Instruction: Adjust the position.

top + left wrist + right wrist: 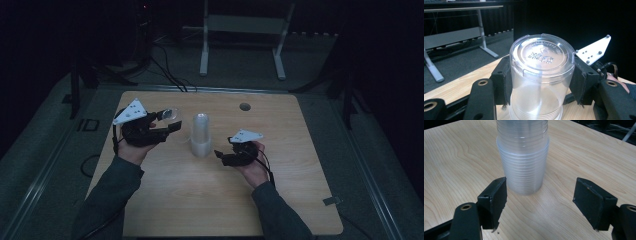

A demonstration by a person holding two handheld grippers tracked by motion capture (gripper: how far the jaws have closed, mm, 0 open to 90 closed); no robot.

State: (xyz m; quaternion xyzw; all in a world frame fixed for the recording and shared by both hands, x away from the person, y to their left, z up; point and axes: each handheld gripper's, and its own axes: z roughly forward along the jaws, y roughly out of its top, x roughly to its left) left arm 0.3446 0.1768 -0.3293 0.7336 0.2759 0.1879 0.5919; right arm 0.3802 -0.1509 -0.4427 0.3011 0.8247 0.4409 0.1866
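High view: the left gripper [167,120] holds a clear plastic cup [170,114] above the pale wooden table [210,200], beside a ribbed cup stack [201,135].
Left gripper view: black fingers [502,80] clamp the cup's smooth sides.
Right gripper view: the right gripper [539,202] stands open and empty before the stack.

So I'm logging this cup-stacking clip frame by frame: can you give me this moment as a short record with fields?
surface: wooden table
stack: clear plastic cups, upside down, standing near the table's middle
left gripper: shut on a single clear cup, bottom toward its camera, held left of the stack
right gripper: open, nothing between the jaws, pointing at the base of the stack, not touching it
hands: one on each gripper, sleeves coming in from the near edge
lighting: dim room, dark background
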